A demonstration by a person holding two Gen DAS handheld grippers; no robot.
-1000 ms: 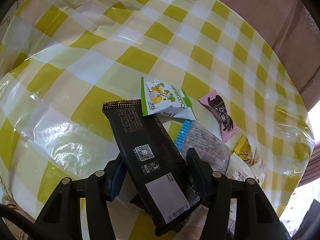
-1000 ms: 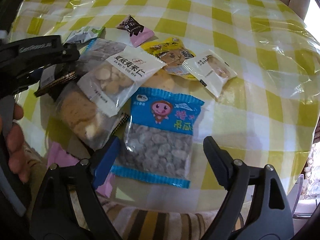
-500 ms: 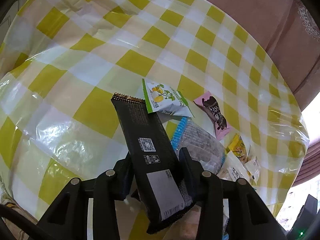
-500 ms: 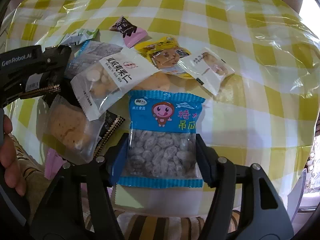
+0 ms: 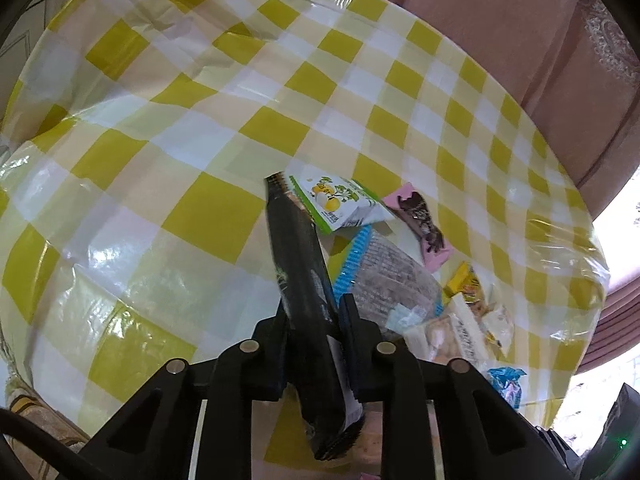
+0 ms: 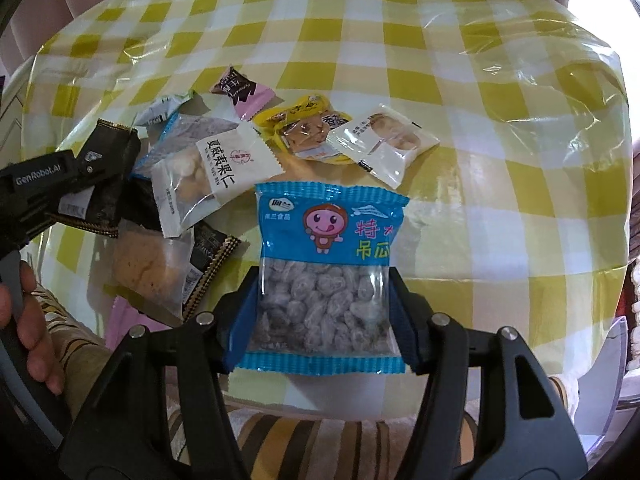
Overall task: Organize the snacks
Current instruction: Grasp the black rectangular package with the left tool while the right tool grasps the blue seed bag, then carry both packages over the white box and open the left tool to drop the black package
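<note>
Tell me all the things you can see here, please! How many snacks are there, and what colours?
black snack bar: one, black, clamped in the left gripper
blue bag of dried fruit: one, blue and clear, between the right gripper's pads
green-edged packet: one, white and green, by the bar's far end
pink candy: one, pink and brown, far side of the pile
white nut packet: one, white and clear, on top of the pile
yellow packet: one, yellow, right of the nut packet
small white packet: one, white, overlapping the yellow packet
tablecloth: one, yellow and white checks under clear plastic
left gripper: one, black, shut
right gripper: one, black with blue pads
hand: one, at the left edge
</note>
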